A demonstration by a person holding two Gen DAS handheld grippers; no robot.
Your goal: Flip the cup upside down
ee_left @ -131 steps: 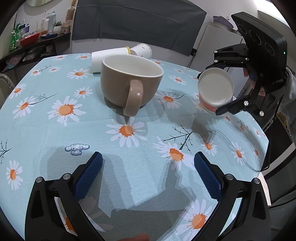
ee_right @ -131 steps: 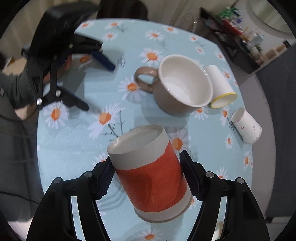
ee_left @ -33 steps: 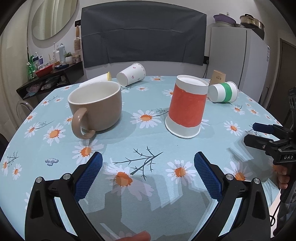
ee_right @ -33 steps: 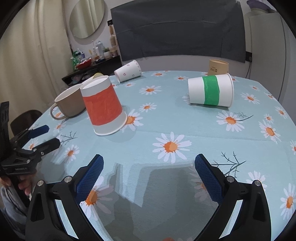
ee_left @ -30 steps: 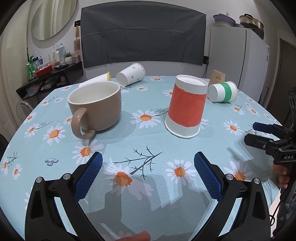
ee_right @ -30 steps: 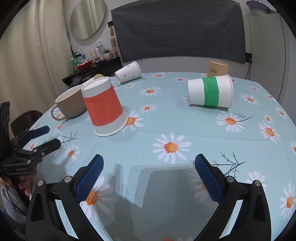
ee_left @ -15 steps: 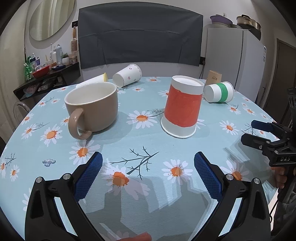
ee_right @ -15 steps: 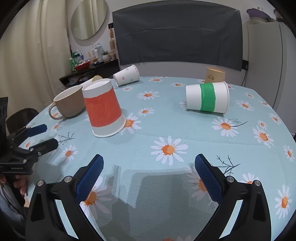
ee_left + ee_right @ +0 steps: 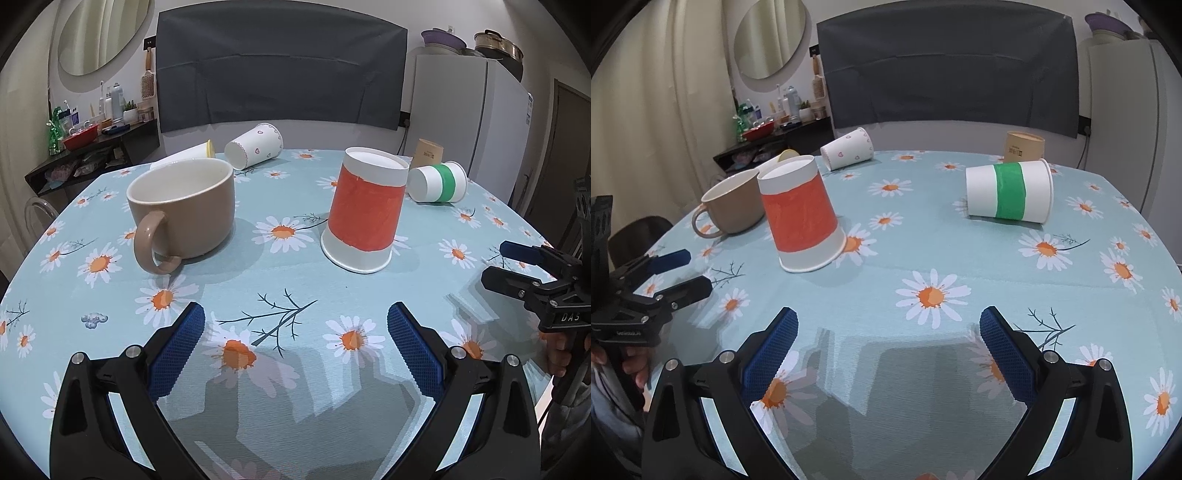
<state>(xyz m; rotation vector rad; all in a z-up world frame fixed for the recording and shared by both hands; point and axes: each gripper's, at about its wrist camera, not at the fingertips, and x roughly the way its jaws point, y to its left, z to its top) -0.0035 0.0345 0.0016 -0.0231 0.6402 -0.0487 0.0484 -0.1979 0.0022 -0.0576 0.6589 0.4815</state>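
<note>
Daisy-print cloth is covering the round desk (image 9: 258, 424), with a dark panel and a fridge standing behind it. The orange-banded cup (image 9: 364, 210) is sitting mouth-down near the desk centre, base uppermost, just beside the brown mug (image 9: 184, 214) but apart from it. By this evidence the flip is looking complete. The left gripper (image 9: 295, 347) is hovering near the front edge with jaws spread wide and nothing between them. The right gripper (image 9: 888, 347) is likewise hovering wide and empty, well apart from the cup. The green-banded cup (image 9: 1010, 192) is lying on its side farther back. Risk: the inverted cup is light and tapering, so any gripper sweeping past could be tipping or sliding it; a snagged cloth could be dragging it too.
</note>
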